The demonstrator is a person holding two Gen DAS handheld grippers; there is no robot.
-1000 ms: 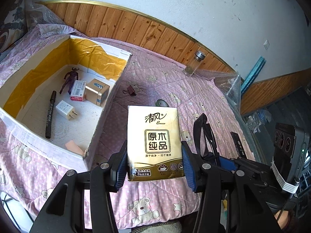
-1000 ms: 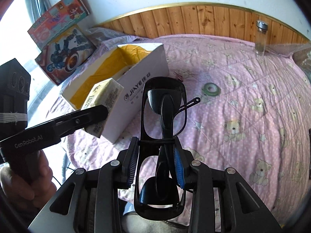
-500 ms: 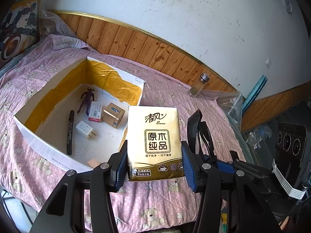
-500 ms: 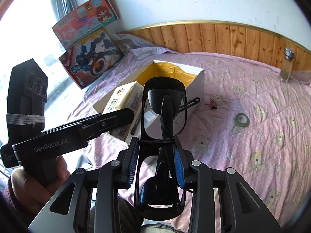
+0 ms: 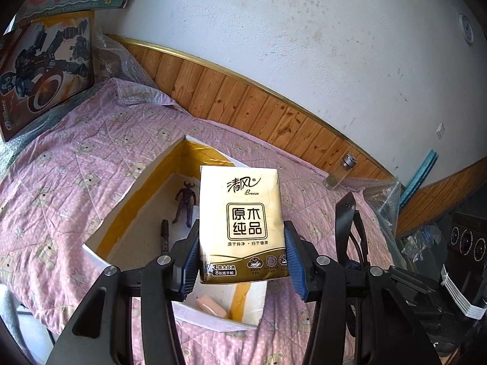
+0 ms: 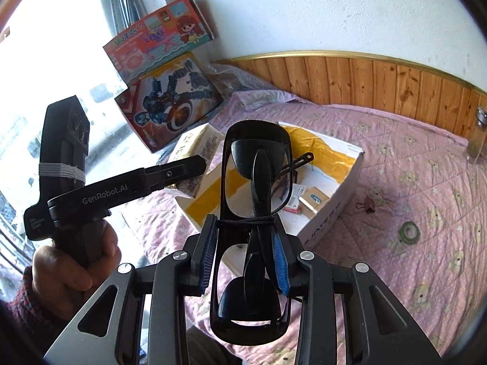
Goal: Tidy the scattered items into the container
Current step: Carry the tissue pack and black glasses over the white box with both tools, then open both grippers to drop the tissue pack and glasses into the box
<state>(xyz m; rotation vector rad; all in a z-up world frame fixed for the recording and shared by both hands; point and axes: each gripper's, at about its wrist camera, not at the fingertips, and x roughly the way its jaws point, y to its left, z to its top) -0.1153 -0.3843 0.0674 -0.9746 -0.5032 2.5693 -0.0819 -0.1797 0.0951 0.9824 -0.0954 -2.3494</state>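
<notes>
Left claw (image 5: 242, 252): clenched on one tissue pack (image 5: 242, 222), long axis upright, held at frame centre directly over the open box (image 5: 100, 243) on the bed (image 5: 61, 158); the box lies below and just ahead. Right claw (image 6: 245, 261): clenched on one pair of sunglasses (image 6: 255, 188), folded, long axis upright, box beyond it at centre right. The left claw looks nearer. Box contents visible: one figurine (image 5: 185, 200), one marker (image 5: 164, 237).

The box (image 6: 334, 210) sits on the bed (image 6: 426, 182). Inside it lie a figurine (image 5: 185, 202), a pen (image 5: 164, 237) and an eraser (image 5: 211, 305). At the box's 3 o'clock lie a clip (image 6: 369, 205) and tape (image 6: 408, 231); a bottle (image 6: 477, 137) stands at 1 o'clock.
</notes>
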